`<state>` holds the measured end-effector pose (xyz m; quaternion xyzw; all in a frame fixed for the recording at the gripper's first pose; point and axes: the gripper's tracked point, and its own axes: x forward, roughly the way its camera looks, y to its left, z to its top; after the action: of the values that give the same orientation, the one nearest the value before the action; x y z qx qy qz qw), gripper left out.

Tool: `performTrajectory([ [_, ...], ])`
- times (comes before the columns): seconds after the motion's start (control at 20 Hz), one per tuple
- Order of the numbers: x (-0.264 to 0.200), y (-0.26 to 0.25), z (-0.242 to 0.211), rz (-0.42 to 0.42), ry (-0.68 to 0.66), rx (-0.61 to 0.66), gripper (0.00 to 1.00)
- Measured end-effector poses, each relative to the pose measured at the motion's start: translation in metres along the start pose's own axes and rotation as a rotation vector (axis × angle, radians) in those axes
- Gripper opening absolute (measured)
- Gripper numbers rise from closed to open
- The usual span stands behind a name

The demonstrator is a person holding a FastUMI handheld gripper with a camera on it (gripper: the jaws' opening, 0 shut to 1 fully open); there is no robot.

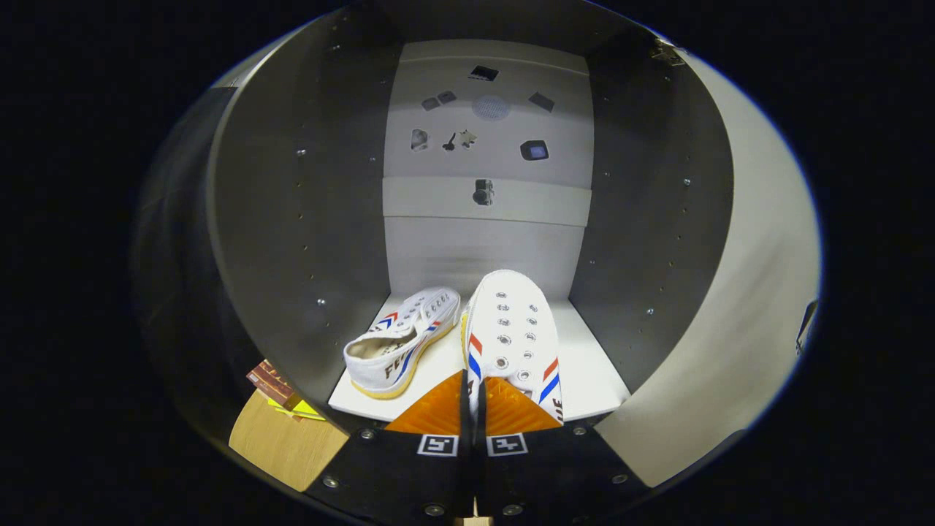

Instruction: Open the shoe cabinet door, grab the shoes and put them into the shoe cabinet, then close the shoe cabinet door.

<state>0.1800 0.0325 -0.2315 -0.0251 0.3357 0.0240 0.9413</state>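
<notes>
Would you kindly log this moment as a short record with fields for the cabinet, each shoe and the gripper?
cabinet: shoe cabinet, open towards the camera
first shoe: left shoe lies on the white shelf, tilted, toe towards the back
second shoe: right shoe over the shelf, upright, toe towards the back
gripper: gripper nearly closed, fingers pinching the right shoe's heel edge
</notes>
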Motion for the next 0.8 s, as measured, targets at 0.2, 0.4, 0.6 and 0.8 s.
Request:
performTrajectory([
  [0.2, 0.032, -0.003, 0.013, -0.018, 0.025, -0.042, 0.0],
  [0.4, 0.066, -0.005, 0.004, -0.037, 0.082, -0.072, 0.0],
  [0.6, 0.099, -0.01, -0.011, -0.064, 0.13, -0.084, 0.0],
  [0.8, 0.123, -0.01, -0.019, -0.083, 0.172, -0.089, 0.0],
])
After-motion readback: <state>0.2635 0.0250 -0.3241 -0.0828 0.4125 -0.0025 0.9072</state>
